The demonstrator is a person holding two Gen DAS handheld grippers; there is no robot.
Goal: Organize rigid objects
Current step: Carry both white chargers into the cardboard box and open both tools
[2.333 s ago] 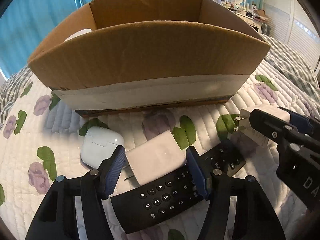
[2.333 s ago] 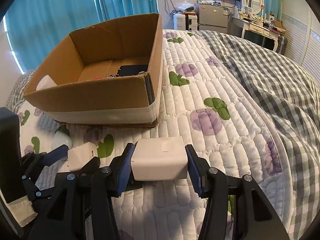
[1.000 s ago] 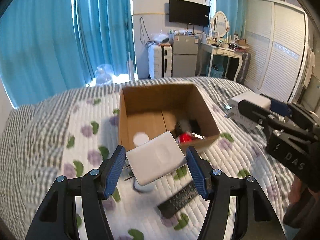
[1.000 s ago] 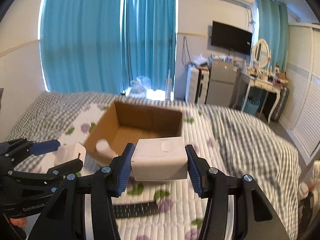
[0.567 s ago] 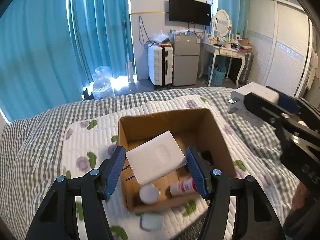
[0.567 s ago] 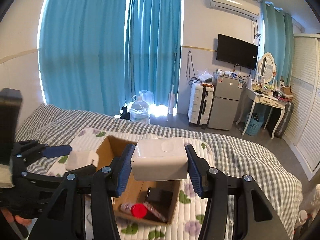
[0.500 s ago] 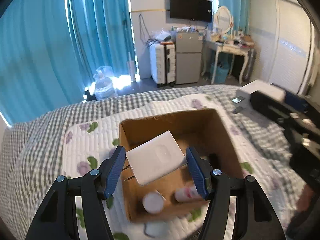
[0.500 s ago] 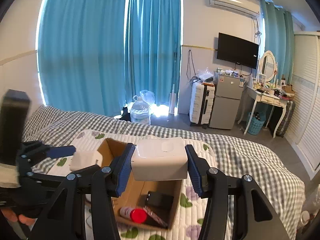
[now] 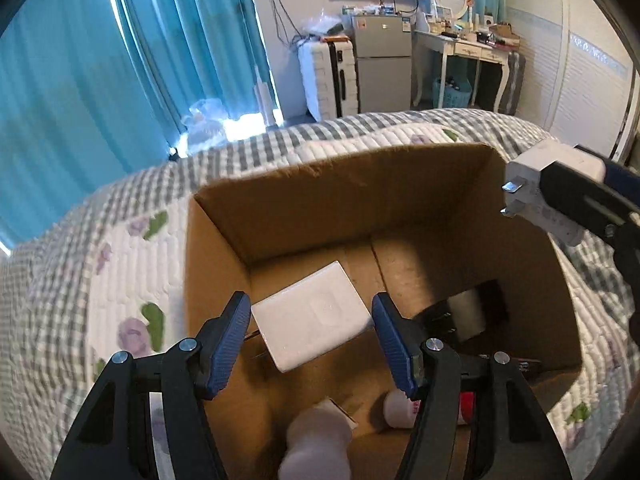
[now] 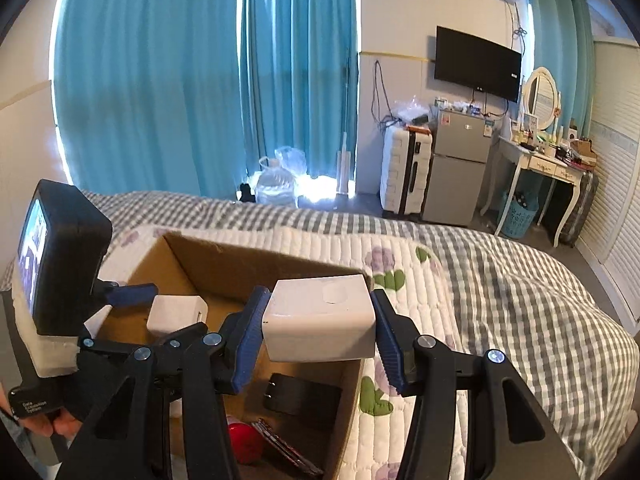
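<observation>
White plastic: we clamp 2 chargers, left gripper (image 9: 312, 330) and right gripper (image 10: 319, 330), above the cardboard box (image 9: 400, 200); releasing unevenly risks hitting contents.

Small white lettering is showing on the left gripper's handle (image 10: 34, 407), apparently "Data Collection System", barely legible.

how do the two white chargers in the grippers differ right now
The flat white square charger in the left gripper sits tilted, a corner pointing down, over the open cardboard box. The chunky white block charger in the right gripper is thicker, held level, near the box's right wall. The block's prongs show plainly from the left wrist view. Both are white, rigid and clamped.
</observation>
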